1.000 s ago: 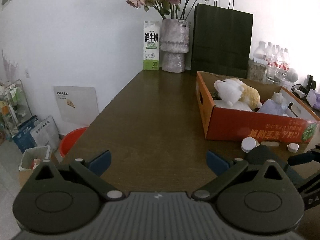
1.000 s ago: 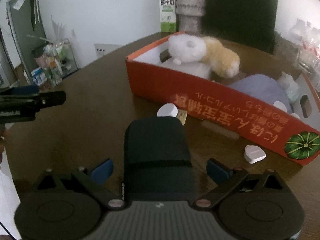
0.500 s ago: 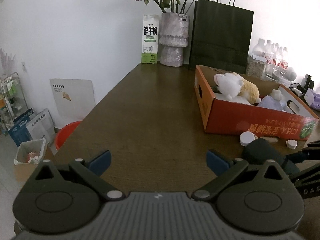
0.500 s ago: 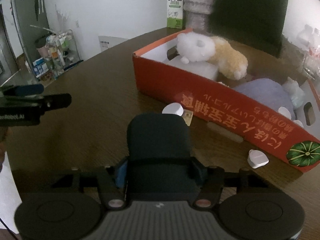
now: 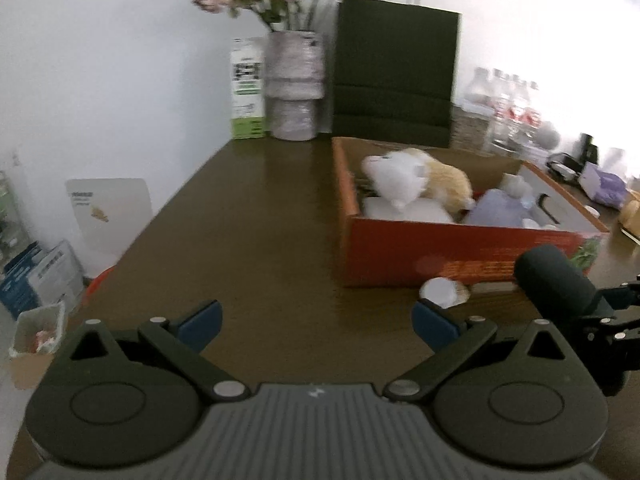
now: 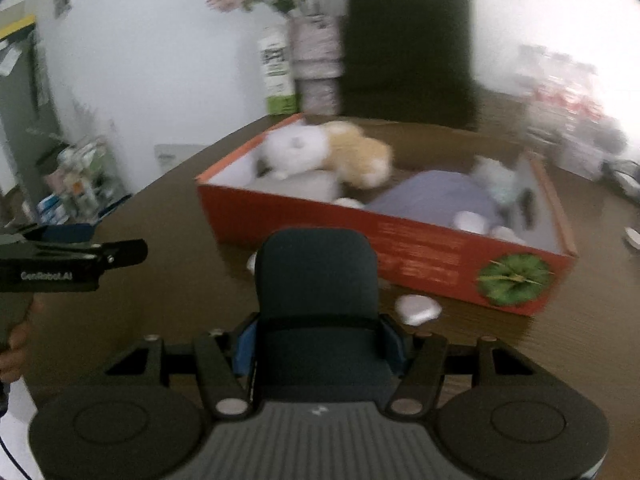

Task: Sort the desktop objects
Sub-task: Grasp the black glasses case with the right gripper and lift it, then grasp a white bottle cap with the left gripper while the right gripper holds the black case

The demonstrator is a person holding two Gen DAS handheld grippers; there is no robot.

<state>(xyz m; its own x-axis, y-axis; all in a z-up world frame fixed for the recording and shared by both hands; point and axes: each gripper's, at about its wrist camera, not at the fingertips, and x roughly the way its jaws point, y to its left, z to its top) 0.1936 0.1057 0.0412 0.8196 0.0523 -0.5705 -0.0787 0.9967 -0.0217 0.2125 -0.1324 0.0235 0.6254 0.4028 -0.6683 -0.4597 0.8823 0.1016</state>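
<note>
My right gripper (image 6: 320, 350) is shut on a dark rounded case (image 6: 318, 280) and holds it above the brown table, in front of the orange cardboard box (image 6: 400, 246). The case also shows in the left wrist view (image 5: 554, 280) at the right. The box (image 5: 400, 256) holds a white and tan plush toy (image 6: 324, 152), a lilac item (image 6: 436, 196) and small white things. My left gripper (image 5: 316, 320) is open and empty over the table, left of the box. White caps (image 6: 418, 306) (image 5: 438, 290) lie by the box's front wall.
A milk carton (image 5: 248, 92), a vase of dried roses (image 5: 294, 88) and a dark paper bag (image 5: 396, 72) stand at the table's far edge. Water bottles (image 5: 508, 108) stand at the back right. A red bucket and boxes sit on the floor left of the table.
My right gripper has closed on the dark case and lifted it up off the table toward the box. My left gripper has stayed open and drifted slightly.
</note>
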